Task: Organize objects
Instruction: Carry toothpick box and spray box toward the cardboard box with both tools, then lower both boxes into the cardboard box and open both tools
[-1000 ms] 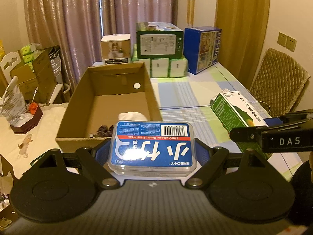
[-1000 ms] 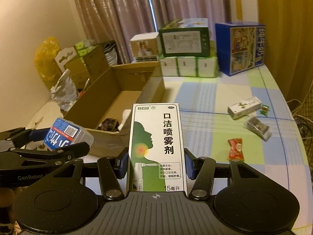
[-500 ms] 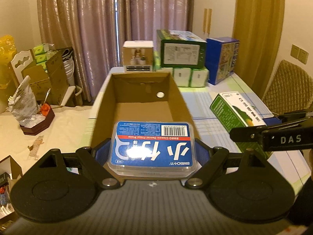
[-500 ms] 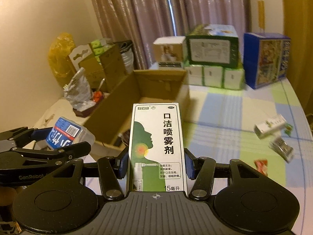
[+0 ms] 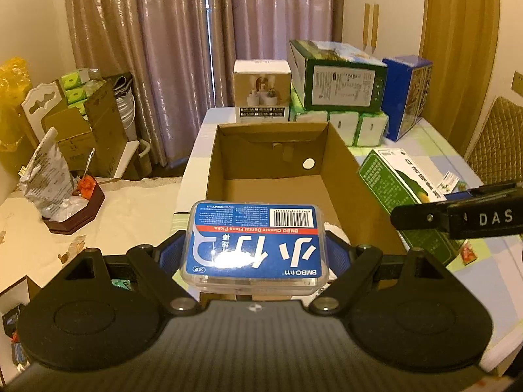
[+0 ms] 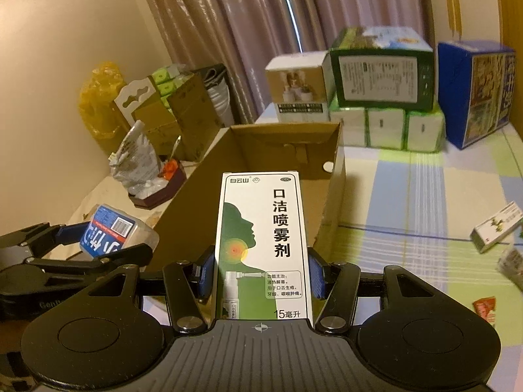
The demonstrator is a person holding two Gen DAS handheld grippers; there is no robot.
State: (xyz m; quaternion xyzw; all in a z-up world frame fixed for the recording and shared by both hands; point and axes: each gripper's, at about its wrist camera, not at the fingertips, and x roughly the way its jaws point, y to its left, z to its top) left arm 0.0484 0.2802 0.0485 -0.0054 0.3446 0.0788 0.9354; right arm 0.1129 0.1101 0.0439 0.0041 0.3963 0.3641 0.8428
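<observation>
Left tool clamped on floss pick case across its short sides, held over near edge of cardboard box. Rigid, slick clear plastic, light; side grip is right, could slip. Right tool clamped on spray carton, thin card, light, crushable; hold the long edges gently. Versus a second ago: both tools now closer to the box, box more centred. Loose packets remain on surface.

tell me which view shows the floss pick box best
The left wrist view: the floss pick box sits centred in the left claw, label and barcode readable. The right wrist view shows it small, tilted and partly hidden at the left edge.
</observation>
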